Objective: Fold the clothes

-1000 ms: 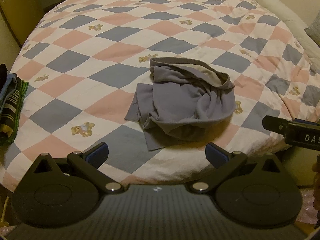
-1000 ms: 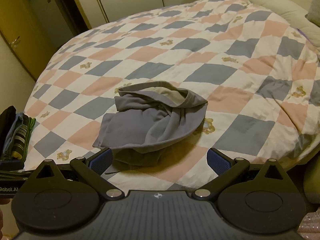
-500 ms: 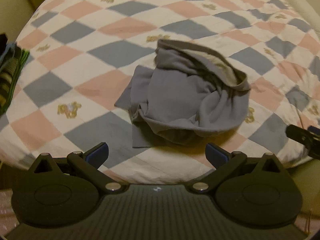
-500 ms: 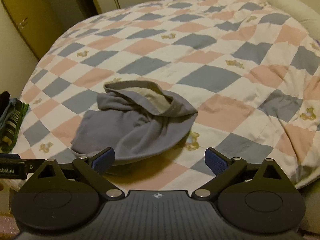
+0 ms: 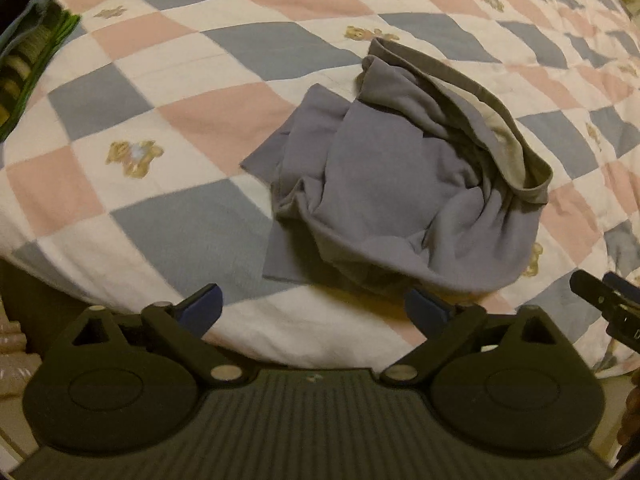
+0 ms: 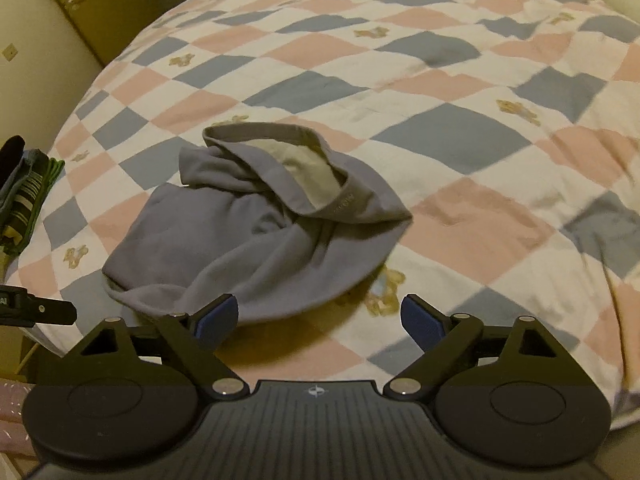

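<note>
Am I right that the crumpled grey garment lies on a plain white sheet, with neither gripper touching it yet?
Not quite: the grey garment lies on a quilt checked in pink, blue and white, as the right wrist view shows. Neither gripper touches it yet.

From my left wrist view the folded pile (image 5: pixel 28 52) at 10 o'clock is cut by the frame edge; can't tell what garments are in it. Right gripper (image 5: pixel 608 304) pokes in at 3 o'clock, only one dark tip visible, jaws out of frame. A bit of hand (image 5: pixel 632 412) at 4 o'clock, cropped.

Crumpled grey garment (image 5: pixel 400 184): its underside and how many layers are hidden in the folds, and I can't tell what kind it is.

Right wrist view: quilt (image 6: pixel 580 184) at 3 o'clock is motion-smeared. Small print on the garment's band (image 6: pixel 344 204) is too small to read. Left gripper (image 6: pixel 40 306) at 9 o'clock is cropped.
</note>
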{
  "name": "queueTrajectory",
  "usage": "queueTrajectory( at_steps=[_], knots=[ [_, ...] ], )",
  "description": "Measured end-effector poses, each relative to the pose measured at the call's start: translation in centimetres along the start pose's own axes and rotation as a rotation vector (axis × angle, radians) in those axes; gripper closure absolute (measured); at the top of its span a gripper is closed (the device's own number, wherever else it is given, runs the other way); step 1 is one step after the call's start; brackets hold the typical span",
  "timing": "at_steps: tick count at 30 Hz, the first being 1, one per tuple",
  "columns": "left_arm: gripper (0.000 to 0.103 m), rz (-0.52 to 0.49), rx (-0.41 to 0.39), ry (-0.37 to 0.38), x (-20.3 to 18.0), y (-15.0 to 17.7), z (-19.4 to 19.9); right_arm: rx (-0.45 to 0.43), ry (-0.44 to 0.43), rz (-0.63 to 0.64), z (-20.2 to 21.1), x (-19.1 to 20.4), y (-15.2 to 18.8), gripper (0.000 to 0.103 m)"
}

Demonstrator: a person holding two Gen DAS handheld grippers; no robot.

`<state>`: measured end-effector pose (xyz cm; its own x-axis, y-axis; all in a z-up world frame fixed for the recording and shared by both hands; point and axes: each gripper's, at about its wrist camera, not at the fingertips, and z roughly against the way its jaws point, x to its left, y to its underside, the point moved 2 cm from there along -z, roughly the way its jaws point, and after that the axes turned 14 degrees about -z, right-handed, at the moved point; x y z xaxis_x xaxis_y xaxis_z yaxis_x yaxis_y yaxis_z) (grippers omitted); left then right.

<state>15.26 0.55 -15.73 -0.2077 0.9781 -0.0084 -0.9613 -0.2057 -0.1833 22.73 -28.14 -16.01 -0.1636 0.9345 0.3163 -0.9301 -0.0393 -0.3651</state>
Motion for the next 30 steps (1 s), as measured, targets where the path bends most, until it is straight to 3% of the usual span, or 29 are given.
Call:
queueTrajectory(
  at_steps=[3,7,9,15,24,29,30],
  knots=[
    [0.024,-0.042,0.004,0.032,0.3,-2.1,-1.4,0.003,-0.002,0.02,-1.1,0.4,-0.8,0.022],
    [0.034,-0.108,0.02,0.065,0.7,-4.6,-3.5,0.002,0.019,0.037,-2.1,0.5,-1.8,0.042],
    [0.032,-0.12,0.048,0.056,1.2,-5.1,-4.5,-0.005,0.03,0.038,-3.0,0.3,-2.4,0.051],
    [0.024,-0.026,0.143,0.108,3.6,-4.3,-6.8,0.005,0.132,0.064,-6.6,-0.4,-3.5,0.051],
    [0.024,0.138,0.15,0.117,5.3,-2.6,-7.2,-0.015,0.256,0.487,-12.1,1.7,-4.7,0.05],
    [0.024,0.254,0.138,0.098,5.0,-0.3,-6.5,-0.009,0.188,0.736,-14.4,2.2,-5.6,0.05],
    [0.024,0.282,0.132,0.101,4.7,0.2,-6.3,0.016,0.15,0.748,-14.5,2.1,-6.0,0.063]
  ],
)
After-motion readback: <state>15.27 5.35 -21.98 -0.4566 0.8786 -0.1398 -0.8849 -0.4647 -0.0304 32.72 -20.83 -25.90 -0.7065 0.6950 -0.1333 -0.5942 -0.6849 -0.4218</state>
